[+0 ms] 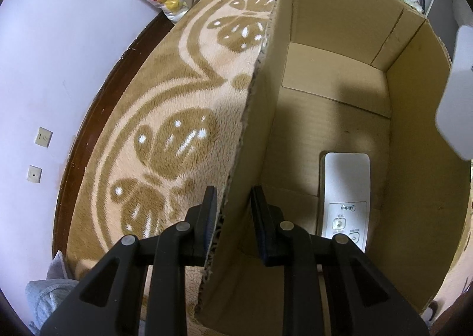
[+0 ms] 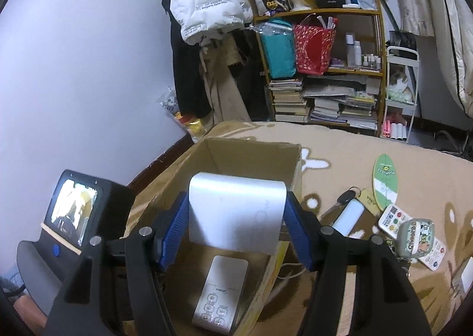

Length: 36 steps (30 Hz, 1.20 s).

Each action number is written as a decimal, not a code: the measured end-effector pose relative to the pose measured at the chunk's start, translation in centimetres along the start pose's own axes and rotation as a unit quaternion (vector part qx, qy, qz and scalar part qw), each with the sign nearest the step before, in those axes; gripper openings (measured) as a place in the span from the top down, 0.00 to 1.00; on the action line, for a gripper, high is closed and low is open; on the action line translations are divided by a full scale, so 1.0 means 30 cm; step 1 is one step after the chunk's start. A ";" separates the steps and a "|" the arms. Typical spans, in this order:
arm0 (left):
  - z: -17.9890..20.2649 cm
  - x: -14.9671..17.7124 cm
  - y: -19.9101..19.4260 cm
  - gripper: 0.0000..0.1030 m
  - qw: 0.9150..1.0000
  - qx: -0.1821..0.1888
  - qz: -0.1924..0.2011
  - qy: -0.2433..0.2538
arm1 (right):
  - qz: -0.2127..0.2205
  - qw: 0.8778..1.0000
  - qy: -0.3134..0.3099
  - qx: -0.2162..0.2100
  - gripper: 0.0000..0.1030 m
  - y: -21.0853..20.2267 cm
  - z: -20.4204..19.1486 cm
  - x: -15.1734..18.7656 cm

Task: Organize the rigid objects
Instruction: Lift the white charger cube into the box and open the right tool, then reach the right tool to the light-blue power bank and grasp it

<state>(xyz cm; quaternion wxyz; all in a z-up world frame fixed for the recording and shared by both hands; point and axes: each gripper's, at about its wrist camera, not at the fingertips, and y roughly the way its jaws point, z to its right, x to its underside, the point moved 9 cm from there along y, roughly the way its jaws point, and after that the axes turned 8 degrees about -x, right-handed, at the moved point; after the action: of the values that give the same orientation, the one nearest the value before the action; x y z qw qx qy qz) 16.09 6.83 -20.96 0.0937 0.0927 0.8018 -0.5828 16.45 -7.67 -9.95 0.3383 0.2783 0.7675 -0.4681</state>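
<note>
Only the left wrist view showed the left gripper (image 1: 230, 217). Its two black fingers stood on each side of the box's left wall. One was outside over the rug and one was inside. They were close to the wall, but I cannot tell if they pinched it. The cardboard box (image 1: 414, 135) sat on a fuzzy tan blanket (image 1: 165, 117) with brown swirls. A white remote (image 1: 344, 188) lay flat on the box floor, near the right wall. At the far right edge, a pale flat thing (image 1: 456, 93) hung over the box.

Only the right wrist view showed what that was. The right gripper (image 2: 236, 226) held a silver-white flat device (image 2: 236, 211) between its blue pads (image 2: 173, 232), squeezed shut on both sides. It hung above the open box, right over the white remote. To the left, the other gripper's small screen (image 2: 74, 211) faced the camera. To the right, on the blanket, lay a key (image 2: 340, 203), a green oval tag (image 2: 385, 182), a small white remote with colored buttons (image 2: 394, 219) and a round green pouch (image 2: 415, 237). Behind stood a crowded bookshelf (image 2: 322, 69).
</note>
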 end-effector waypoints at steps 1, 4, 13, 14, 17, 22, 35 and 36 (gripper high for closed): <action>0.000 0.000 0.000 0.78 1.000 -0.001 0.000 0.000 | -0.001 1.000 -0.002 0.001 0.36 0.002 -0.002 0.003; -0.002 0.002 -0.001 0.78 1.000 0.003 -0.002 -0.003 | -0.006 1.000 -0.011 0.004 0.36 0.012 -0.006 0.019; -0.010 0.008 0.009 0.78 1.000 -0.008 -0.010 0.000 | 0.004 1.000 -0.014 0.027 0.36 -0.011 0.021 0.003; -0.010 0.008 0.009 0.78 1.000 -0.010 -0.011 0.000 | 0.007 0.999 -0.006 0.032 0.36 -0.016 0.037 -0.002; -0.009 0.009 0.008 0.78 1.000 -0.013 -0.009 0.003 | 0.012 0.999 0.009 0.051 0.28 -0.032 0.096 -0.020; -0.006 0.010 0.009 0.78 1.000 -0.017 -0.010 0.006 | 0.014 0.996 0.047 0.077 0.07 -0.055 0.209 -0.026; -0.005 0.011 0.010 0.77 1.000 -0.020 -0.011 0.010 | -0.033 0.988 0.106 0.109 0.00 0.006 0.416 0.057; -0.005 0.010 0.011 0.77 1.000 -0.020 -0.011 0.010 | -0.037 0.988 0.104 0.109 0.00 0.014 0.421 0.063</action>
<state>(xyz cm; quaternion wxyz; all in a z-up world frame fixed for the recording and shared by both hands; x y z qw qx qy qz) 15.87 7.08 -21.30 0.0811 0.0873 0.8153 -0.5667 18.86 -18.75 -15.84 0.2065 0.3325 0.7525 -0.5296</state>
